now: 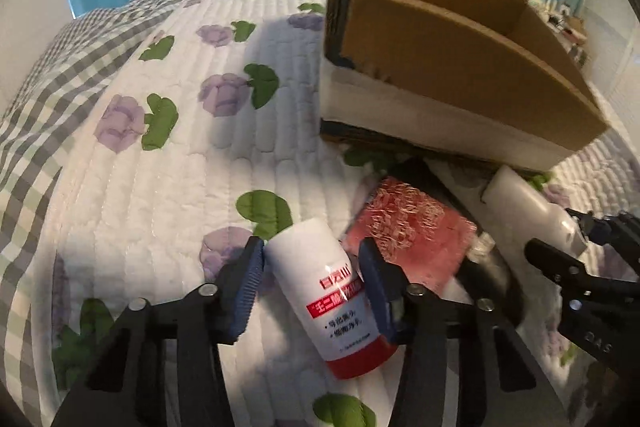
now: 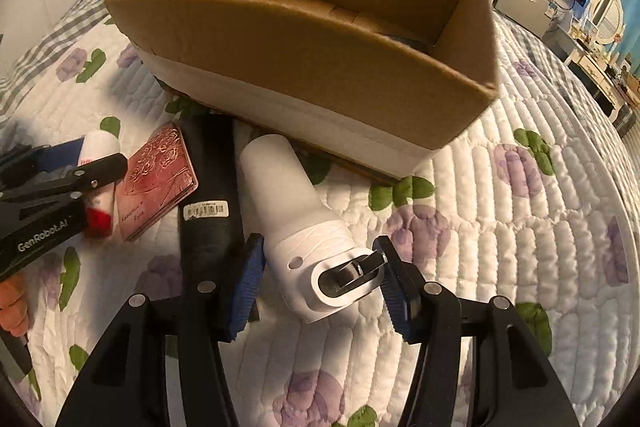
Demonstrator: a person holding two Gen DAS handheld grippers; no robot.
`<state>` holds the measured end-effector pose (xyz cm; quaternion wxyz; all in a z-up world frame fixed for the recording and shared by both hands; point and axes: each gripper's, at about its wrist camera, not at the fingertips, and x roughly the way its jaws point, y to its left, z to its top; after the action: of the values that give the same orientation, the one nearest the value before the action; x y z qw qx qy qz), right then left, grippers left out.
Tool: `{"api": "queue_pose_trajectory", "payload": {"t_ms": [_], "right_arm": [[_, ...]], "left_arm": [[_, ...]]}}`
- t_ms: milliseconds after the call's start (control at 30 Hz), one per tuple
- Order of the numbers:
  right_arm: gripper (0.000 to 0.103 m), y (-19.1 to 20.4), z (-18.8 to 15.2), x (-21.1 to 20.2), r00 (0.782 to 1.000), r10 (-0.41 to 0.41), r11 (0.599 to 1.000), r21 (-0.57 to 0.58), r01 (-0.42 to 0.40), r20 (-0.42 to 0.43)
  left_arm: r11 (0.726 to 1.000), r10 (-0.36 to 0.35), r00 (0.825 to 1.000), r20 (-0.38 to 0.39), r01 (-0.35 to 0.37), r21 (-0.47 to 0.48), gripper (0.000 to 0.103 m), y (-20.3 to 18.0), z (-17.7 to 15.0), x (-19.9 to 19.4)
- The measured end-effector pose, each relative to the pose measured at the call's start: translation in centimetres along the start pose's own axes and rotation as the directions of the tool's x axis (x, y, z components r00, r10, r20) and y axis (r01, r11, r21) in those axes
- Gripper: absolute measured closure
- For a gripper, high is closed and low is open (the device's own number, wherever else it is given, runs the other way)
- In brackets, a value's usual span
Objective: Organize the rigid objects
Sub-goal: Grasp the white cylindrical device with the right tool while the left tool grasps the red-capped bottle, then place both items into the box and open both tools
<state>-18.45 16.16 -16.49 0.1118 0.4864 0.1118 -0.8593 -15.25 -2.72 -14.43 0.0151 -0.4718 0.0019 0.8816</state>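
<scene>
1. A quilted white bedspread (image 2: 500, 227), stitched in ribbed rows and printed with purple flowers and green leaves, fills both views; a grey-checked cloth (image 1: 52, 67) shows at the left edge of the left wrist view.
2. One open-topped corrugated cardboard box (image 2: 320, 67), brown with a white band along its base, fills the upper centre of the right wrist view; its inside looks nearly bare.
3. Four rigid objects lie in front of the box. One white cylindrical bottle (image 1: 332, 303) has a red cap end and a red label with Chinese characters I cannot read. One flat pink case (image 2: 156, 179) is embossed with roses, with small script too fine to make out. One long black object (image 2: 212, 211) carries a barcode sticker. One smooth white plastic device (image 2: 296, 223) has a ribbed neck and a metal part at its near end.
4. The left gripper (image 1: 312, 279) straddles the bottle low in its frame, its ribbed blue pads (image 1: 248, 291) spread, just beside the bottle's sides.
5. The right gripper (image 2: 320, 287) stands wide around the white device's near end; contact is unclear. "GenRobot.AI" reads on the other gripper's body at the left edge.
</scene>
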Motion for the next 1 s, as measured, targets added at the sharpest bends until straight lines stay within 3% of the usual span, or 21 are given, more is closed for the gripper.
{"api": "queue_pose_trajectory", "payload": {"t_ms": [200, 400, 500, 567, 800, 1000], "right_arm": [[0.048, 0.0, -1.2, -2.5, 0.999, -0.02, 1.0, -0.017, 0.021, 0.051], [0.048, 1.9, -1.8, -4.8, 0.994, -0.041, 0.998, -0.049, 0.046, 0.098], [0.048, 2.9, -1.5, -5.6, 0.992, -0.038, 0.998, -0.052, 0.044, 0.117], [0.048, 3.1, -1.4, -5.8, 0.992, -0.035, 0.998, -0.045, 0.041, 0.121], [0.048, 2.0, -2.5, -7.8, 0.989, -0.019, 1.0, -0.003, 0.02, 0.145], [0.048, 1.1, -0.6, -11.7, 0.973, 0.004, 1.0, 0.006, -0.005, 0.229]], "left_arm": [[1.0, -0.031, 0.999, 0.033, 0.031, 0.003, 0.061, -0.2, -0.1, -2.0], [0.992, -0.122, 0.99, 0.063, 0.124, -0.026, 0.062, -0.8, -1.6, -4.3], [0.993, -0.116, 0.991, 0.07, 0.116, -0.001, 0.063, -1.8, -2.1, -4.2], [0.987, -0.162, 0.985, 0.053, 0.163, -0.01, 0.066, -2.1, -2.1, -3.7], [0.99, -0.136, 0.988, 0.067, 0.135, 0.028, 0.066, -3.0, -1.9, -4.8], [0.992, -0.127, 0.98, 0.15, 0.122, 0.042, 0.067, -2.6, 0.7, -9.3]]}}
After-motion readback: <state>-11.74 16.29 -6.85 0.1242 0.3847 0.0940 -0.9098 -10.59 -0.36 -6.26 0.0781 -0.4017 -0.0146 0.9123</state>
